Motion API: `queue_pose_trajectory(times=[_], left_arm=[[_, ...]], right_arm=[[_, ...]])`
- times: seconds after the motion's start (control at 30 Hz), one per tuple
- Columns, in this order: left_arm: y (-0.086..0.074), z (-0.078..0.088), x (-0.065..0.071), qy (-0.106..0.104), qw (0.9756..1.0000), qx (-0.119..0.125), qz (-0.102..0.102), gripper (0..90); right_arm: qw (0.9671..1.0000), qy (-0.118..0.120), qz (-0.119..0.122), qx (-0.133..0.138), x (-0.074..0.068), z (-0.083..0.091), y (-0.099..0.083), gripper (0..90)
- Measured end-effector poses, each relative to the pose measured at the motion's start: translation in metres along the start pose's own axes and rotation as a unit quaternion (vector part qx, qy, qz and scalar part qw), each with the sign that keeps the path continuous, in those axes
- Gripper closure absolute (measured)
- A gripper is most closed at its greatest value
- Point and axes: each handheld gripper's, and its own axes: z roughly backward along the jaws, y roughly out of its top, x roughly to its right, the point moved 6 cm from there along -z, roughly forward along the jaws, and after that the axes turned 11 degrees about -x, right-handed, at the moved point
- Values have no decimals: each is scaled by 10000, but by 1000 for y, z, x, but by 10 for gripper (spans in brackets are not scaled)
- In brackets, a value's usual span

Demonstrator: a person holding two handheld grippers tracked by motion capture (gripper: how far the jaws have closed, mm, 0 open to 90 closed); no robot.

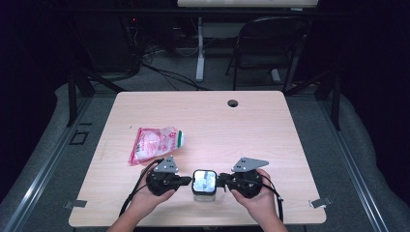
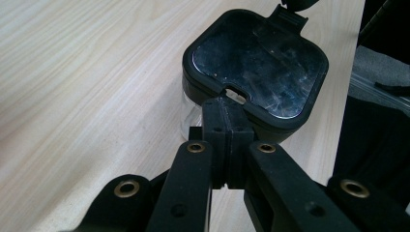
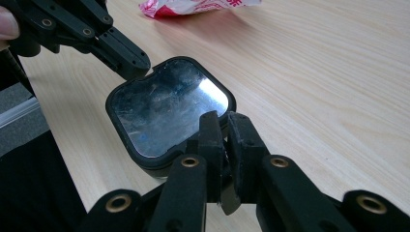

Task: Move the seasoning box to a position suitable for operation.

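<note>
Near the table's [image 1: 270,145] front edge stands a clear box [image 1: 203,189] with a black lid [image 2: 256,67], between my two grippers. My left gripper [image 2: 227,113] has its jaws pressed together, tips at a tab on the lid's rim. My right gripper [image 3: 227,128] is almost closed on the opposite tab. Beyond the box, to its left, lies a red and white bag [image 1: 154,143], well apart from it. Nothing stands between box and grippers.

Print on the red-and-white packet [image 1: 153,143] too small to read; packet cut off by the top edge in the right gripper view. Container [image 2: 255,72] contents hidden beneath its dark lid.
</note>
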Motion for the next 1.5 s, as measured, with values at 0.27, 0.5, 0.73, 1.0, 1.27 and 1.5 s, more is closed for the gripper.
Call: queue_pose_trajectory(times=[0.27, 0.5, 0.73, 1.0, 1.27, 1.5], left_arm=[[0, -3, 1, 20, 10000, -10, -21, 900], [1, -3, 1, 28, 10000, 9, -14, 900], [3, -1, 2, 10, 9999, 104, -6, 900], [4, 0, 2, 19, 9998, 174, 9, 900], [7, 5, 3, 35, 9996, 293, 33, 898], [12, 10, 6, 6, 9989, 465, 17, 893]], right_arm=[[10000, 38, -19, 20, 1, 0, -1, 846], [10000, 41, -47, 34, 1, 0, -1, 845], [10000, 54, -51, 48, 1, 0, -1, 845], [9999, 66, -63, 50, 1, 0, -2, 843], [9999, 100, -101, 76, 3, 0, -2, 840], [9998, 108, -110, 83, 2, -1, -3, 832]])
